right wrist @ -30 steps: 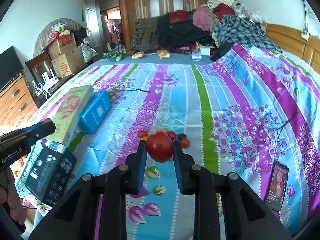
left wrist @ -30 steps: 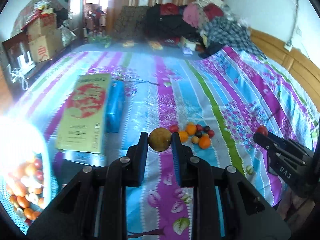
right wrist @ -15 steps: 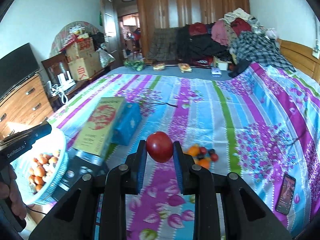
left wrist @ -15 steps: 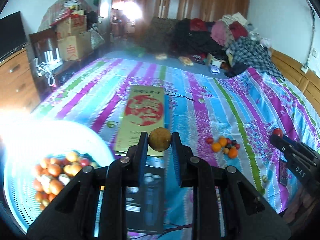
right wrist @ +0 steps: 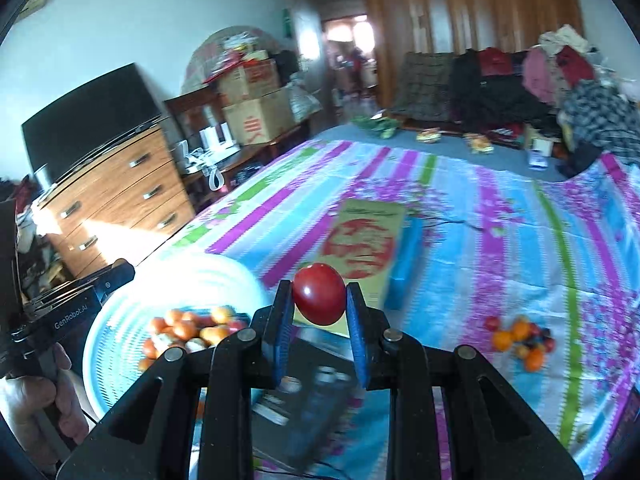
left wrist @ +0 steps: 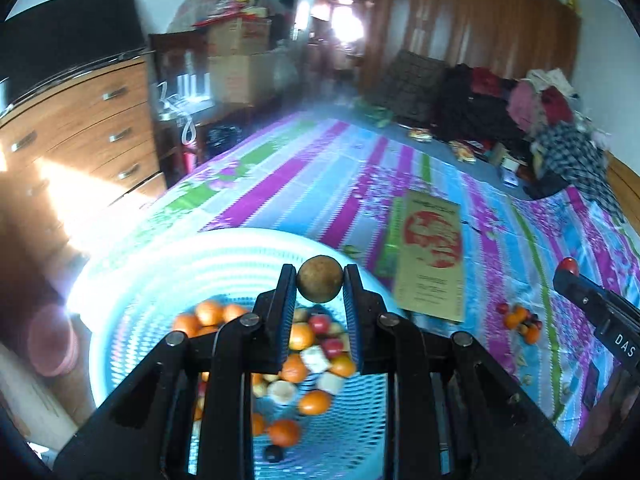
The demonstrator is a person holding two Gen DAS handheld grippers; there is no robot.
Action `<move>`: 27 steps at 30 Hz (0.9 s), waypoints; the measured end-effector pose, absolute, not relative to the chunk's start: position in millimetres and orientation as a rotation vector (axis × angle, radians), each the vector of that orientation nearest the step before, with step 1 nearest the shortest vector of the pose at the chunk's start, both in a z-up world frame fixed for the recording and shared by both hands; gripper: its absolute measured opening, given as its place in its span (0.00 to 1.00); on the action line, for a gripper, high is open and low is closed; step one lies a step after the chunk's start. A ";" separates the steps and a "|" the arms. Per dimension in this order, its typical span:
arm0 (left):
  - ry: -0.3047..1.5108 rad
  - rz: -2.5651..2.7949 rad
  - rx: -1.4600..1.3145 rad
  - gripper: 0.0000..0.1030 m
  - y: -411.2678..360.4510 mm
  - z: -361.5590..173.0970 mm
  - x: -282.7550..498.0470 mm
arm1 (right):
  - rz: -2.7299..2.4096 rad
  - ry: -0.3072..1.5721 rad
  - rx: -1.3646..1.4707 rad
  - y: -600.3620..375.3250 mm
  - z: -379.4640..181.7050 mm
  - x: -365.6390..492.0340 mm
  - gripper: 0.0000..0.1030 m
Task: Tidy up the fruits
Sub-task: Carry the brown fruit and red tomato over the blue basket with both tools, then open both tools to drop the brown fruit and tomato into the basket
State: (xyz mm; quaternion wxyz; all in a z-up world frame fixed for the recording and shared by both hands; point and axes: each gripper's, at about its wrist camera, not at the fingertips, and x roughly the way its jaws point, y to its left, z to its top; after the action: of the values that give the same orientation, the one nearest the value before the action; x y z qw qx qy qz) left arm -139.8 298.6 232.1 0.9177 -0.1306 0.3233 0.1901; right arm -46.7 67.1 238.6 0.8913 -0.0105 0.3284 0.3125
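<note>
My left gripper (left wrist: 320, 286) is shut on a round brown fruit (left wrist: 320, 284) and holds it above a light blue plastic basket (left wrist: 160, 276) with several oranges and red fruits in it. My right gripper (right wrist: 319, 300) is shut on a red tomato (right wrist: 318, 299), above the bed and right of the basket (right wrist: 120, 320). A small pile of loose fruits (right wrist: 520, 340) lies on the striped bedsheet (right wrist: 500, 260) to the right; it also shows in the left wrist view (left wrist: 520, 322).
A flat yellow box with a red print (right wrist: 364, 248) lies on a blue box (right wrist: 406, 268) mid-bed. A black box (right wrist: 312, 404) lies under the right gripper. A wooden dresser (right wrist: 116, 200) stands left. Clothes (right wrist: 520, 76) pile at the far end.
Both grippers have swung left toward the basket with their fruits still held. The left gripper now hangs over the basket; the loose fruit pile has shifted to the right in both views.
</note>
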 end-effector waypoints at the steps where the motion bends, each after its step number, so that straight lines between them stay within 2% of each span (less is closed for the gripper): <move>1: 0.670 0.410 -0.276 0.23 307.5 231.1 -143.0 | 0.665 0.690 -0.025 76.2 237.3 -47.0 0.28; 13: 0.765 0.471 -0.362 0.23 364.9 199.3 -160.8 | 0.824 0.842 -0.113 176.5 206.7 -51.8 0.29; 27: 0.891 0.518 -0.462 0.23 418.7 151.9 -168.4 | 0.833 0.983 -0.157 203.0 160.0 -47.3 0.29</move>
State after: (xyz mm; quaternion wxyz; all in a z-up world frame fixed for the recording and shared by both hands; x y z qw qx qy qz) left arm -168.4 418.7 151.9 0.8446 -0.2189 0.4224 0.2455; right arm -47.3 203.0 160.0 0.7967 -0.0730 0.4577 0.3879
